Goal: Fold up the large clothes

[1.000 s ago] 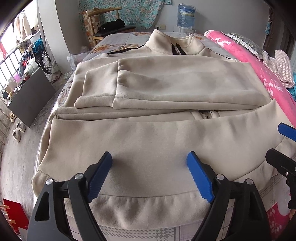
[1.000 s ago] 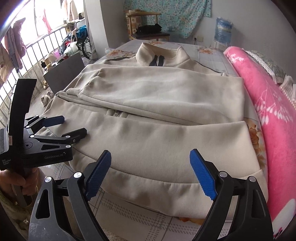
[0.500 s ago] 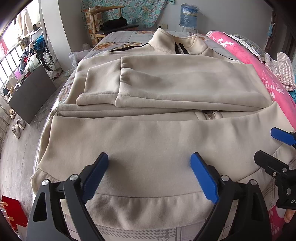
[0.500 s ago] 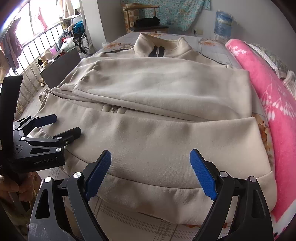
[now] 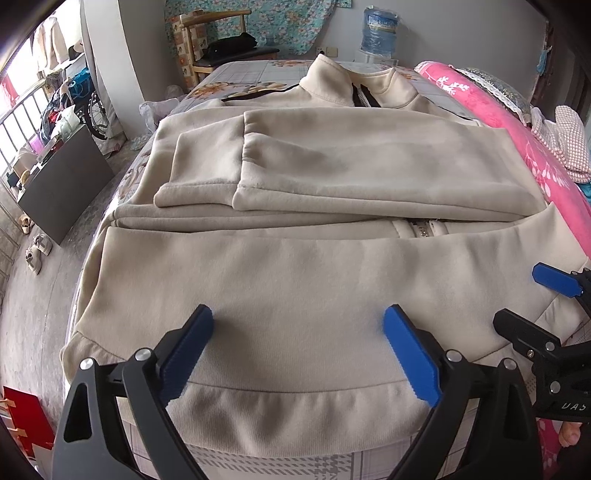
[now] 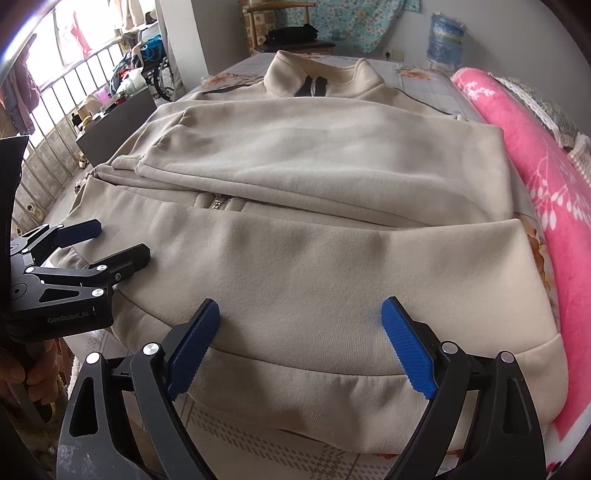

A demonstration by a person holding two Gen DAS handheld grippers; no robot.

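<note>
— While the beige jacket (image 5: pixel 314 295) is lying spread on the bed (image 5: pixel 258 458), what is differing from a second ago?

— The left gripper (image 5: pixel 299 354) has just been widening its jaws; they are standing wide apart now, with only flat fabric showing between the blue pads and nothing pinched. Compared with the earlier view, the near hem band is sitting a little lower in the left camera's picture, and the collar at the far end is showing more fully.

— And the right gripper (image 6: pixel 301 347)?

— Its jaws are also standing spread, hovering over the near hem just right of centre, gripping nothing. It is looking much as before. In the left camera it is showing at the right edge, over the jacket's near right corner; in the right camera the left one is poking in at the left edge over the near left corner.

— Counting things?

— One jacket, its two sleeves (image 5: pixel 369 173) folded across the chest, one lying on the other, with the zipper pull (image 6: pixel 218 203) peeking out just below them. Two grippers, four blue pads. One pink blanket (image 6: pixel 554 206) running along the right side of the bed. One water jug (image 5: pixel 380 26) and one wooden chair (image 5: pixel 207 40) standing at the far wall.
</note>
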